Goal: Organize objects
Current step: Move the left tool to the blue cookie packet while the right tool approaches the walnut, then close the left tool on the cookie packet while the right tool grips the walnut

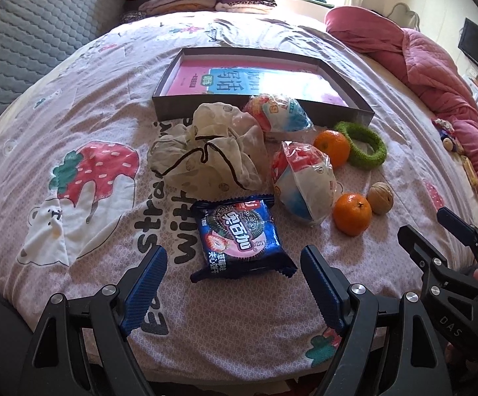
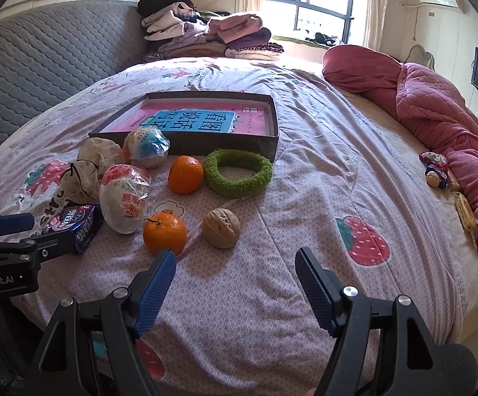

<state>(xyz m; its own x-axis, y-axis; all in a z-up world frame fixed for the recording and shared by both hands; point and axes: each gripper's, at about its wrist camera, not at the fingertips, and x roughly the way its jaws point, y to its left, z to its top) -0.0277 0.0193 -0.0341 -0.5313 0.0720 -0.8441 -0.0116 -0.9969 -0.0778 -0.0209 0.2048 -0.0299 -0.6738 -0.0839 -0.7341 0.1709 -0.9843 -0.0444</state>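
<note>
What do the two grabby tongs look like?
Both tongs, left and right, have black angular frames joined by round silver bolts. Their fingers wear ridged blue pads. White lettering is printed on the black bodies: one reads "DAS", the other ends in "Robot.AI". No cables or sleeves show.

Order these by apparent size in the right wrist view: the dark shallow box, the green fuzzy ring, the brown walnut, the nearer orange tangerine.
1. Dark shallow box
2. Green fuzzy ring
3. Nearer orange tangerine and brown walnut: nearly alike, so I do not rank them.
</note>
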